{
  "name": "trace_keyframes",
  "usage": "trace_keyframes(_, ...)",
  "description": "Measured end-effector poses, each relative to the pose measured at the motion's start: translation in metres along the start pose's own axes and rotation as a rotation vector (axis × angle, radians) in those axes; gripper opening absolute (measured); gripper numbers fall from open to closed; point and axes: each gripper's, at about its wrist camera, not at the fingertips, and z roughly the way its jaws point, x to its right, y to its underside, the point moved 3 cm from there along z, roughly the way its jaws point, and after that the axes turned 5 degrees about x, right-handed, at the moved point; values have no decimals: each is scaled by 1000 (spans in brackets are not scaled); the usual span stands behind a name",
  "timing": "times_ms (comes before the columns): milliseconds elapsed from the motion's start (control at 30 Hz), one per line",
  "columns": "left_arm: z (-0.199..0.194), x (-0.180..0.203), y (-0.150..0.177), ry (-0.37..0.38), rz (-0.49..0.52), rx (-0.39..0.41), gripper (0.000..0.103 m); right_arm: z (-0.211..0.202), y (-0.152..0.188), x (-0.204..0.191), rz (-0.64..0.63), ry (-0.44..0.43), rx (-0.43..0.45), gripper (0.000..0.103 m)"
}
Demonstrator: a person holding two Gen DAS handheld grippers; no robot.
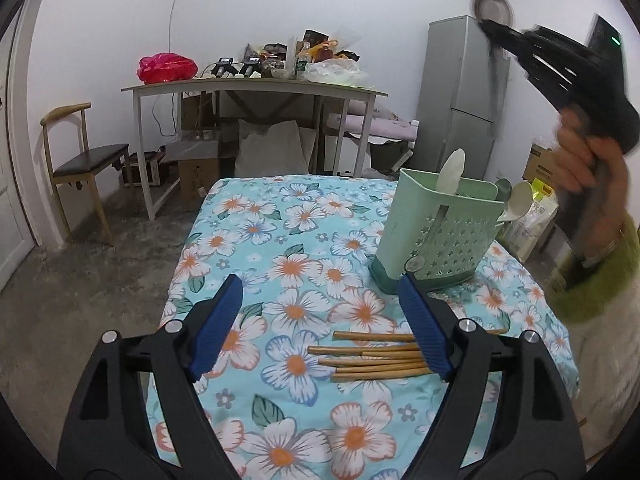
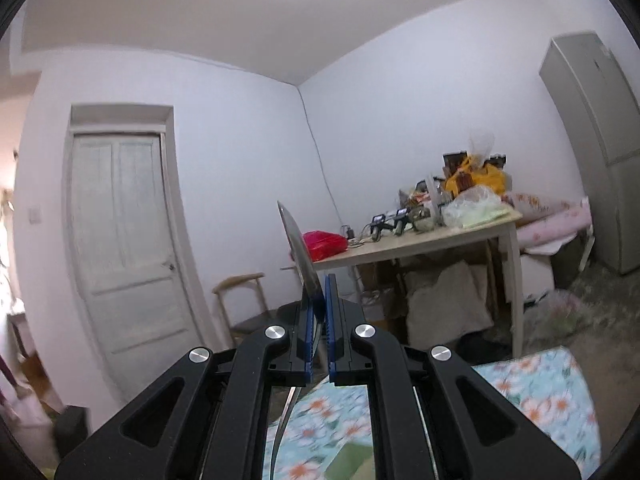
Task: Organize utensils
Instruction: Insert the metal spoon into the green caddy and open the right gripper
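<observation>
Left wrist view: the left gripper (image 1: 320, 312) hangs spread wide and empty over the floral tablecloth (image 1: 280, 240); bamboo chopsticks (image 1: 376, 356) lie beside its right finger, near the green utensil holder (image 1: 436, 236).

Right wrist view: the right gripper (image 2: 319, 320) is clamped on what looks like a metal plate (image 2: 298, 248), held edge-on.

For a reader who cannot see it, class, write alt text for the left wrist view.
The open left gripper hovers over a floral tablecloth, just above a row of wooden chopsticks. Behind them a green utensil holder holds pale spoons. At the upper right a hand lifts the right gripper, shut on a round metal plate.
</observation>
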Motion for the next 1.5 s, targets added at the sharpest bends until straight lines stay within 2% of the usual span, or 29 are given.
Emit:
trace_keyframes(100, 0, -2, 2, 6, -5, -1, 77, 23, 11, 1, -32, 19, -25, 5)
trace_keyframes(233, 1, -8, 5, 5, -27, -5, 77, 50, 39, 11, -86, 84, -105, 5)
trace_keyframes(400, 2, -18, 9, -5, -49, -16, 77, 63, 65, 20, -128, 142, -168, 5)
trace_keyframes(600, 5, -21, 12, -13, -65, -22, 78, 68, 84, 13, -177, 112, -269, 7)
trace_keyframes(633, 6, -21, 13, -17, -65, -21, 78, 66, 85, 12, -183, 105, -280, 11)
trace_keyframes(667, 6, -22, 13, -21, -66, -21, 78, 63, 86, 11, -182, 95, -289, 25)
trace_keyframes(733, 8, -23, 13, -26, -71, -22, 78, 50, 84, 10, -173, 89, -288, 47)
trace_keyframes(867, 10, -21, 13, -29, -60, -22, 78, 17, 63, 15, -144, 104, -258, 53)
trace_keyframes(967, 11, -19, 12, -28, -57, -22, 78, -14, 49, 24, -122, 176, -237, 57)
trace_keyframes(1033, 13, -18, 13, -26, -60, -28, 79, -41, 39, 36, -92, 255, -222, 59)
trace_keyframes(1133, 17, -14, 15, -18, -61, -41, 79, -74, 35, 60, -16, 362, -206, 60)
trace_keyframes(1200, 21, -10, 15, -8, -61, -51, 79, -89, 42, 80, 53, 415, -233, 60)
trace_keyframes(1333, 24, -1, 14, 9, -57, -58, 79, -94, 64, 114, 148, 505, -308, 60)
trace_keyframes(1400, 24, 3, 13, 15, -54, -53, 79, -94, 73, 125, 192, 513, -332, 58)
trace_keyframes(1500, 25, 5, 14, 15, -54, -59, 79, -90, 85, 136, 239, 514, -372, 40)
